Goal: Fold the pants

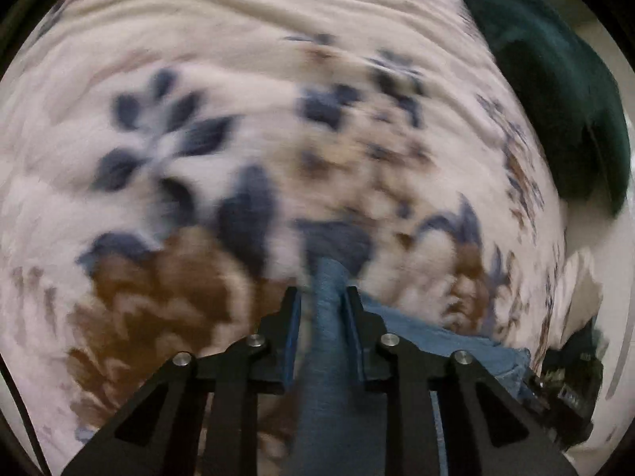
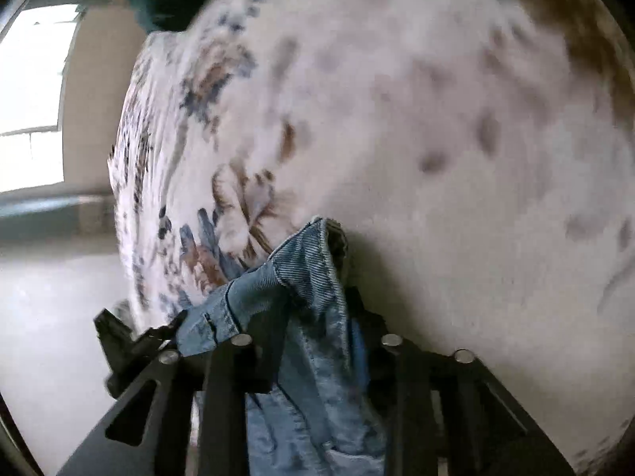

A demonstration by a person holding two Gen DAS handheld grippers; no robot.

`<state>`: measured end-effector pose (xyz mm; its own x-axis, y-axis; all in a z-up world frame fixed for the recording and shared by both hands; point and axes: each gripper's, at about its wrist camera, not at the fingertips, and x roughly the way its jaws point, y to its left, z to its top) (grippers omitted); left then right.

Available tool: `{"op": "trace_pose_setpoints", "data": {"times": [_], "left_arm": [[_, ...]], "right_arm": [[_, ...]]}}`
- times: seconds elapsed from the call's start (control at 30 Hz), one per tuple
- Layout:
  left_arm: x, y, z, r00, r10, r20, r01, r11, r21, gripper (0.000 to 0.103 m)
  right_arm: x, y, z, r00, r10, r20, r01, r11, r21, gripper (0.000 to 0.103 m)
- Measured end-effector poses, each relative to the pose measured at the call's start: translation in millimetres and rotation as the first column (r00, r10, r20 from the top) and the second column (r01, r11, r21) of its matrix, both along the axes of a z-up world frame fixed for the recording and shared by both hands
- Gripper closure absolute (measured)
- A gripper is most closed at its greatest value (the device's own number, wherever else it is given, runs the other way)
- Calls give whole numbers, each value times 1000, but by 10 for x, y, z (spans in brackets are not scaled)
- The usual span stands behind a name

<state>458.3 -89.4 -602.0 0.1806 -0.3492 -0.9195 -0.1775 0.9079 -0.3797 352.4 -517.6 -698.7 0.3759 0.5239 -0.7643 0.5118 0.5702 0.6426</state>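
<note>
Between both claws hang the blue denim pants, low at 6 o'clock in each view. The left claw and the right claw are each clamped on a bunched fold. Behind lies a floral bedsheet, with dark green cloth at 2 o'clock.

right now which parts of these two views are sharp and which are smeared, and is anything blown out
Left wrist view: the floral bedspread is motion-smeared, while the left claw and the bunched pants in it stay fairly sharp. Right wrist view: the bedspread is blurred too, the denim is crisp at the right claw, and the window is blown out white. Both views bulge at the edges.
</note>
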Motion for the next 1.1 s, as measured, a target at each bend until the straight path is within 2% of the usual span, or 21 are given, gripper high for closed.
{"op": "trace_pose_setpoints", "data": {"times": [0.07,0.13,0.2,0.23,0.3,0.33,0.37,0.4,0.47,0.6,0.63,0.67,0.7,0.77,0.8,0.83,0.93,1.0,1.03,1.1], "left_arm": [[13,49,-60,1000,10,-15,-11,1000,-25,80],[5,-10,15,1000,-14,-6,14,1000,5,80],[-24,-60,144,999,-37,-3,38,999,38,75],[-81,-78,245,999,-44,-2,44,997,63,70],[-256,-52,450,998,-57,38,54,996,75,69],[-397,-64,580,996,-66,61,60,993,100,63],[-539,-82,677,994,-75,77,66,991,117,57],[-647,-96,733,994,-76,82,65,989,135,55],[-911,-122,796,994,-74,78,62,987,146,49],[-1348,-202,626,998,-65,5,64,990,128,48],[-1441,-217,534,998,-67,-21,69,992,108,48],[-1523,-229,442,996,-79,-41,82,992,97,48],[-1576,-251,387,995,-88,-45,93,990,109,47],[-1656,-242,294,993,-109,-34,113,986,127,40],[-1660,-225,275,993,-115,-29,118,983,142,33],[-1643,-221,229,991,-128,-33,131,976,171,20],[-1577,-185,160,989,-129,-70,138,979,149,18],[-1539,-213,292,986,-156,-57,163,971,173,18],[-1528,-217,371,985,-167,-41,172,967,188,18],[-1467,-201,563,984,-176,12,170,968,182,18]], "right_arm": [[65,42,-23,999,43,-18,-43,998,-50,77],[155,66,-75,996,80,-51,-83,994,-67,74],[142,47,8,989,126,-80,-133,987,-89,58],[111,30,70,987,125,-98,-133,988,-77,50],[-96,-44,269,990,97,-99,-105,991,-78,49],[-271,-82,386,992,64,-105,-72,995,-73,46],[-450,-109,446,993,33,-116,-40,998,-58,35],[-614,-125,483,992,4,-127,-9,999,-40,32],[-1014,-70,458,986,-53,-159,62,997,53,31],[-1456,349,-48,947,-75,-312,168,944,284,31],[-1523,475,-206,931,-75,-357,198,926,322,38],[-1575,581,-316,927,-97,-361,237,900,366,68],[-1590,625,-348,931,-119,-344,254,889,381,76],[-1524,662,-251,944,-114,-310,205,937,282,79],[-1491,668,-192,953,-104,-286,178,953,244,80],[-1475,667,-134,958,-93,-272,149,970,193,80],[-1475,687,-256,952,-72,-296,130,975,181,77],[-1384,706,-238,960,-9,-280,65,979,192,75],[-1334,685,-197,963,13,-270,45,977,207,70],[-1287,610,-43,963,58,-263,-7,981,192,52]]}}
